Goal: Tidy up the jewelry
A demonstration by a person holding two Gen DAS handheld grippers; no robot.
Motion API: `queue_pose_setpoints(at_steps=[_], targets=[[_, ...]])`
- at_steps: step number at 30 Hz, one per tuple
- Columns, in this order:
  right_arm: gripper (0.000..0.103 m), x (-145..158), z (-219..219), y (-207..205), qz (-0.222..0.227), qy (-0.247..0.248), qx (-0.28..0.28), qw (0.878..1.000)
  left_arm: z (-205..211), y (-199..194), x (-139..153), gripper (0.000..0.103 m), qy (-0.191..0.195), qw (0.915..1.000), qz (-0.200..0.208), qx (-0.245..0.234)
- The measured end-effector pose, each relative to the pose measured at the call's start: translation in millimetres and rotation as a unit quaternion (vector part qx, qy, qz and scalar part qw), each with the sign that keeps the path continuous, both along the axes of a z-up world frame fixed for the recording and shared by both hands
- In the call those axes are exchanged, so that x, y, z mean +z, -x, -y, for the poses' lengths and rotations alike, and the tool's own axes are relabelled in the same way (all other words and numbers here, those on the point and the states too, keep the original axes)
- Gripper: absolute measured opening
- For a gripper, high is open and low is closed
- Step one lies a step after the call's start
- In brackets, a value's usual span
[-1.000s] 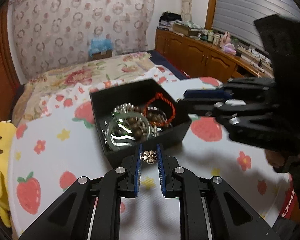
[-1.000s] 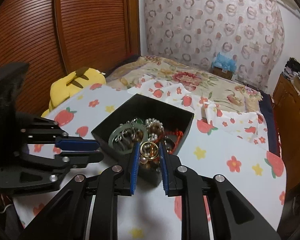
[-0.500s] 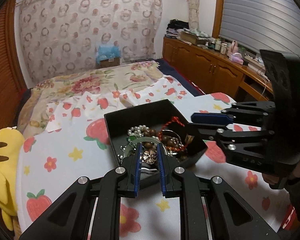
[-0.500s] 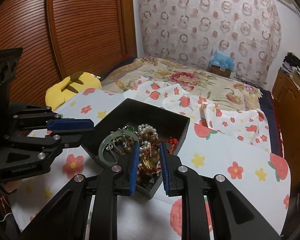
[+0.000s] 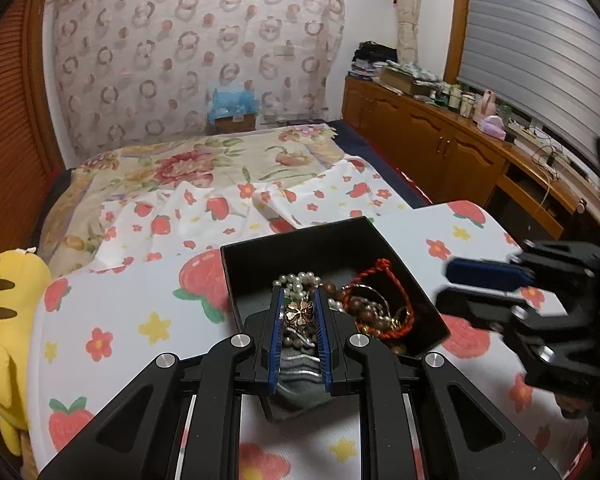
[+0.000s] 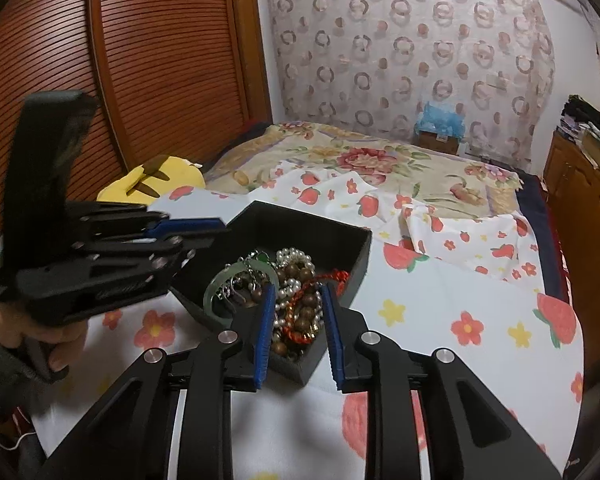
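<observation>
Black box [image 5: 340, 240] near corner behind jaws, right gripper [image 5: 448, 284] blurred

Right hand-held gripper [image 6: 296, 300] open over black box [image 6: 340, 240] of jewelry [image 6: 292, 284]; left hand-held gripper [image 6: 204, 232] at box's left rim.

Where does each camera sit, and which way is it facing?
Left wrist: on the left gripper, looking along its fingers at the black box and the bed; its fingers pinch a clover charm; the right gripper shows at right.
Right wrist: on the right gripper, facing the box from its other side; its fingers are open and empty; the left gripper and hand show at left.
Shared: box, bed, tablecloth, yellow plush.
</observation>
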State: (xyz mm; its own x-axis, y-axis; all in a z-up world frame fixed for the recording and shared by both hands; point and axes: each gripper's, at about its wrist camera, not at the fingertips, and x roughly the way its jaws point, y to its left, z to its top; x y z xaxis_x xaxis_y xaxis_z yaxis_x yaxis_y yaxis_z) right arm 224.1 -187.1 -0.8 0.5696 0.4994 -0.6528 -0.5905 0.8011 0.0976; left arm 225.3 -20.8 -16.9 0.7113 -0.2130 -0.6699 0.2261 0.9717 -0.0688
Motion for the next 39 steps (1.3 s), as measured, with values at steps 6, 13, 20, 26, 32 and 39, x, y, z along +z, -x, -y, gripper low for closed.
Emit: queue_pose_setpoints(at_steps=[6,13,20,26,32,39], targets=[[0.032,0.9,15.1,15.1,0.004,-0.002,-0.017,1.000,1.8,-6.1,-0.8,0.014,-0.004,0.9999,0.003,0.010],[0.046,5.7,30.3,33.6,0.021,-0.009,-0.040,0.999,-2.2,7.8,2.5,0.055,-0.007,0.9992,0.014,0.037],[0.072,14.9,38.8,63.6,0.051,-0.019,-0.071,0.996,-4.4,50.3,10.4,0.087,-0.017,0.9972,0.037,0.064],[0.092,21.2,41.8,95.5,0.078,-0.029,-0.096,0.992,-5.0,94.6,16.7,0.095,-0.023,0.9951,0.055,0.079],[0.101,26.1,45.9,122.8,0.105,-0.032,-0.129,0.985,-7.0,131.3,20.5,0.095,-0.026,0.9932,0.066,0.092],[0.101,29.6,48.9,144.2,0.120,-0.038,-0.146,0.981,-6.5,162.4,27.9,0.095,-0.031,0.9906,0.086,0.103]])
